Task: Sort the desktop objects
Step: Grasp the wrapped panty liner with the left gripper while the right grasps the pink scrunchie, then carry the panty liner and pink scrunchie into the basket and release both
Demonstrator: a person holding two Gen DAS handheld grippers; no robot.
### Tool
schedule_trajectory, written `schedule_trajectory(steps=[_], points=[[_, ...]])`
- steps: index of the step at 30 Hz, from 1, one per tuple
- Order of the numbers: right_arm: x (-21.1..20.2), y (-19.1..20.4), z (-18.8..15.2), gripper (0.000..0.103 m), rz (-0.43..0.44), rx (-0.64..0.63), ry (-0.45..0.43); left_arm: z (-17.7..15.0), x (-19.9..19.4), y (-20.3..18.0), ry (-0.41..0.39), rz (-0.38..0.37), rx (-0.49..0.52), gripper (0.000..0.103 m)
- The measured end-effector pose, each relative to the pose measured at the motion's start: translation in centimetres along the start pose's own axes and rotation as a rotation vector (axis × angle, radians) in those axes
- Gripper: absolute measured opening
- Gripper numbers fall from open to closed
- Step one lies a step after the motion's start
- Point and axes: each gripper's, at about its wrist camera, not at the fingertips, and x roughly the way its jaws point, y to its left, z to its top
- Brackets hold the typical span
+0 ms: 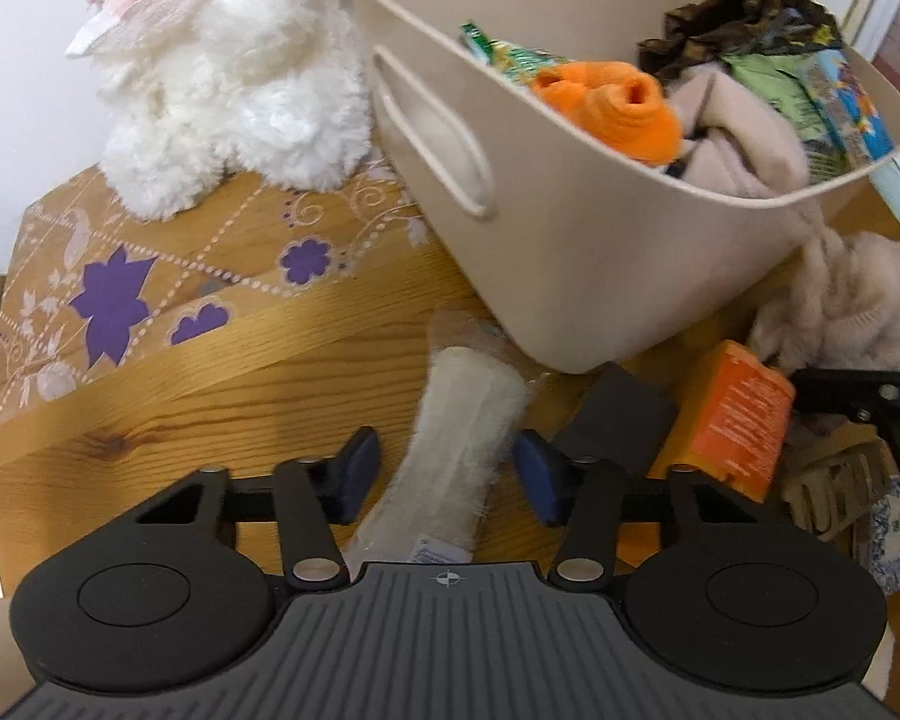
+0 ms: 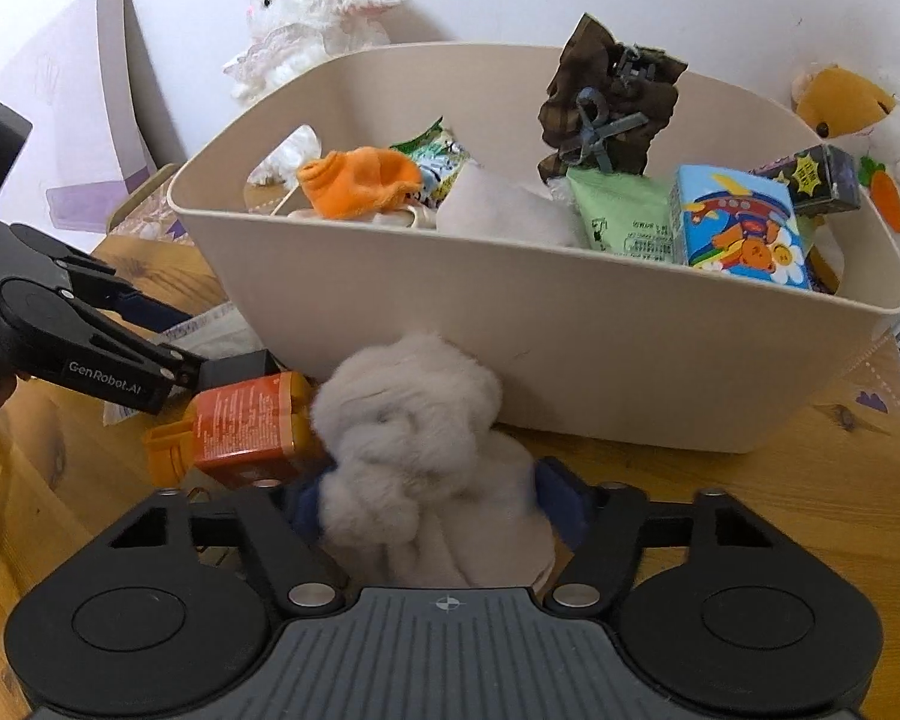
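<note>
Your beige bin (image 2: 510, 324) already holds most items: an orange sock (image 2: 360, 180), packets and a cartoon box (image 2: 741, 225). Still on the bench (image 1: 210, 384) are a white fuzzy sock (image 1: 462, 438), an orange bottle (image 1: 735, 420) and a beige fluffy sock (image 2: 414, 432). Your left hand-held gripper (image 1: 447, 474) hangs low, pads apart astride the white sock; your right hand-held gripper (image 2: 429, 507) is clamped on the beige sock, level before the bin.
</note>
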Motion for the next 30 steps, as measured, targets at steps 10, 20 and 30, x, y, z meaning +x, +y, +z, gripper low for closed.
schedule_trajectory(steps=[10, 20, 30], points=[[-0.4, 0.1, -0.3, 0.046, 0.001, -0.045, 0.002, -1.1, -0.6, -0.8, -0.004, -0.011, 0.015, 0.030], [-1.9, -0.4, -1.1, 0.037, -0.008, -0.053, -0.004, -3.5, -2.1, -0.1, -0.022, 0.021, -0.111, 0.028], [-5.7, -1.0, -1.1, 0.036, -0.012, -0.070, -0.099, -3.6, -7.3, 1.6, -0.134, 0.073, -0.155, 0.027]])
